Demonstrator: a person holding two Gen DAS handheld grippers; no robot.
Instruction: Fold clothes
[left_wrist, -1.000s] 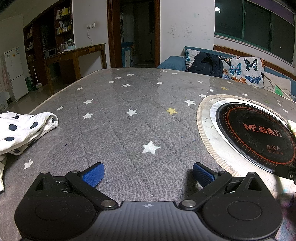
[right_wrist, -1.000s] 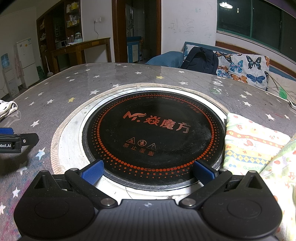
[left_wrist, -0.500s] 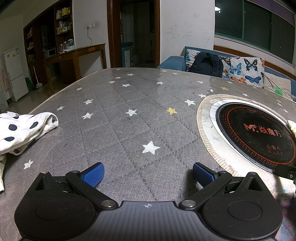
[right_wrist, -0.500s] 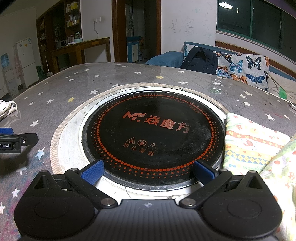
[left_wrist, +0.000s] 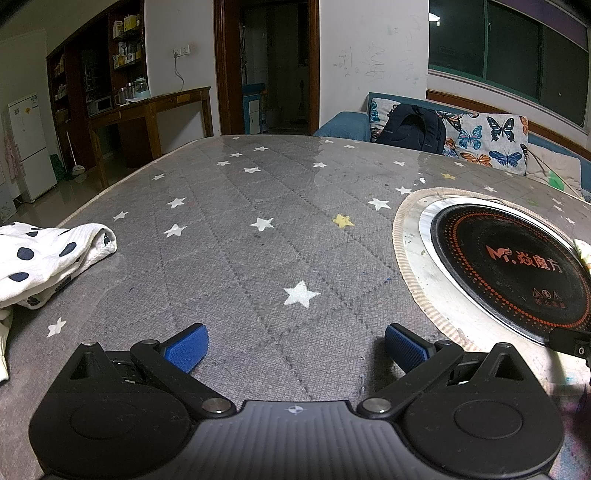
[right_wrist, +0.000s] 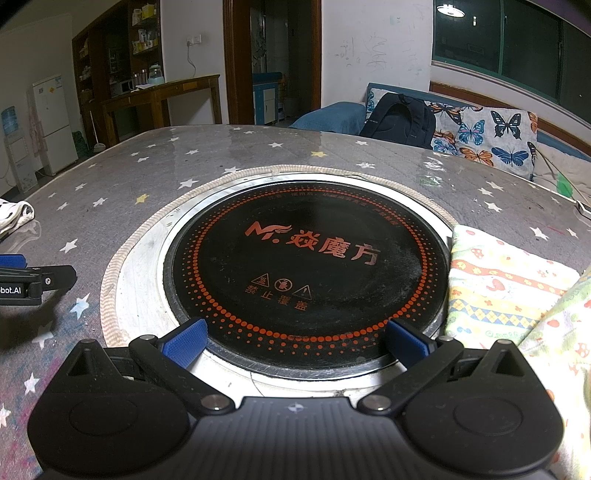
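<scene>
A white garment with dark blue dots (left_wrist: 40, 258) lies crumpled at the table's left edge, to the left of my left gripper (left_wrist: 295, 349); its tip also shows in the right wrist view (right_wrist: 14, 216). My left gripper is open and empty, low over the grey star-patterned table cover (left_wrist: 258, 229). A folded pastel patterned cloth (right_wrist: 506, 291) lies at the right of my right gripper (right_wrist: 295, 341), with more patterned cloth (right_wrist: 565, 354) at the frame's right edge. My right gripper is open and empty over the near rim of the round black cooktop (right_wrist: 306, 273).
The cooktop is set into the table's middle, ringed by a beige trim (right_wrist: 122, 258). The left gripper's finger (right_wrist: 33, 284) shows at the left of the right wrist view. Beyond the table are a sofa with a black backpack (left_wrist: 410, 129), a wooden side table (left_wrist: 147, 114) and a fridge.
</scene>
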